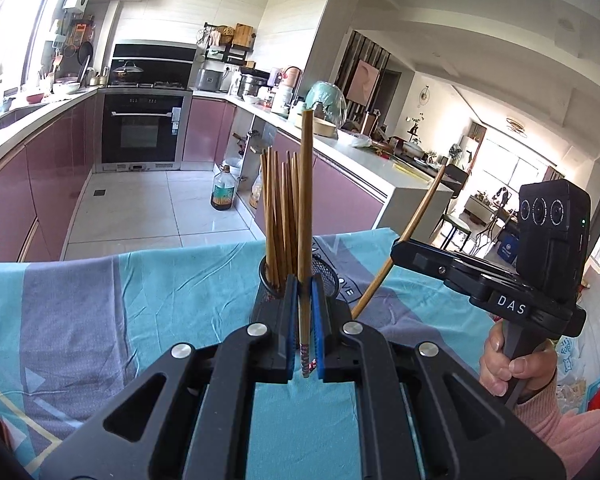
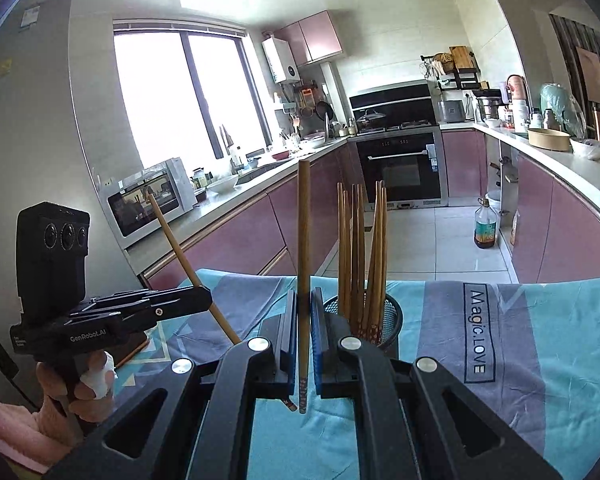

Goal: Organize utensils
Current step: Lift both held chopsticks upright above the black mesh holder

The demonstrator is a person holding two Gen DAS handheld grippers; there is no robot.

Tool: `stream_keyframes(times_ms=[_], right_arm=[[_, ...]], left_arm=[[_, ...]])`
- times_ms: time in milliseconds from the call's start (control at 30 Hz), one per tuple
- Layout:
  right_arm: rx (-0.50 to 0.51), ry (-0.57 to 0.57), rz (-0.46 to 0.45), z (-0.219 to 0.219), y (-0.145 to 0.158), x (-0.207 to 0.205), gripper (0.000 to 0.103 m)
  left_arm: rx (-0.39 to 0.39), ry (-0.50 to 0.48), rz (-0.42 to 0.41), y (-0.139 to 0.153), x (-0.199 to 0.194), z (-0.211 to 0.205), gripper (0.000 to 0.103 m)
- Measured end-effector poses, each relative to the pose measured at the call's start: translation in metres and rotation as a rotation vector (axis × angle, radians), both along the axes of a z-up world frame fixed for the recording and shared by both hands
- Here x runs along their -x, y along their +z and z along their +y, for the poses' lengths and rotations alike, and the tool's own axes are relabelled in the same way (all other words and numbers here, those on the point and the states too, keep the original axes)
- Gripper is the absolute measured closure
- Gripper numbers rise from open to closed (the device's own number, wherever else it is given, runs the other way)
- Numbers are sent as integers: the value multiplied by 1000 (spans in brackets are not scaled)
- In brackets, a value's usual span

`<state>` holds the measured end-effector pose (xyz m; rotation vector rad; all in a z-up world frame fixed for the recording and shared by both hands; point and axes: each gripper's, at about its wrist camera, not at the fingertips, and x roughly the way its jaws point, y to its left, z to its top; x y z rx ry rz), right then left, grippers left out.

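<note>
Two chopsticks are pinched, one in each gripper. The left gripper [image 1: 305, 312] is pressed together on a wooden chopstick [image 1: 306, 200], which is held nearly upright between the blue pads, its patterned end showing just below them. The right gripper [image 2: 305, 320] is likewise clamped on a second wooden chopstick [image 2: 304, 240], also held upright between its blue pads. Just beyond the left gripper's tips, and just beyond and to the right of the right gripper's tips, a black mesh holder [image 2: 394, 314] is seen standing on the table, filled with a bundle of chopsticks [image 2: 362, 248] that lean against one another. The table is covered by a teal and grey cloth [image 2: 540, 320] printed with lettering. In the left wrist view the other gripper is seen to the right, gripped by a hand [image 1: 500, 364] in a pink sleeve, its chopstick slanted. Behind the holder, a kitchen with pink cabinets and a built-in oven [image 2: 400, 168] is visible.
</note>
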<state>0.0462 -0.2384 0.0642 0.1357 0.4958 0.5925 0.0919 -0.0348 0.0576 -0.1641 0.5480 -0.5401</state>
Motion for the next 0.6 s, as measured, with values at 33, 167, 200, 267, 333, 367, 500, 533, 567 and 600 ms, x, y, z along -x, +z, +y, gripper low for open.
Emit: stream_keyframes(times_ms=[33,167,200,267,333,367,500,533,567,600], right_arm=[[1,-2,-6,-1,2,1,98],[-1,-9,-30,-5,13,0,98],[-2,-11,-35,-5,15,0,98],[-4,-14,-46,-8,20,-2,98],[-7,-18,-57,-10,24,-4,98],[-7,-20,-63,-11,26,-4,98],[-12,-25,-83,-14,35,-8,98],[-13,-26,-86,-15,37,-9,98],[-12,-29,-90,-15,39,-11,98],[-11,-31,-95,-16,40,-12,98]], left_arm=[[1,-3,-5,1,0,0,96],[-1,-11,-25,10,-1,-2,96],[-1,-12,-30,13,-2,-3,96],[-3,-14,-44,19,-1,-5,96],[-2,-15,-56,24,-2,-6,96],[-2,-16,-62,27,-2,-7,96],[-2,-13,-82,34,-5,-8,96],[-3,-13,-87,36,-5,-9,96],[-4,-11,-93,38,-5,-9,96],[-6,-10,-98,40,-5,-10,96]])
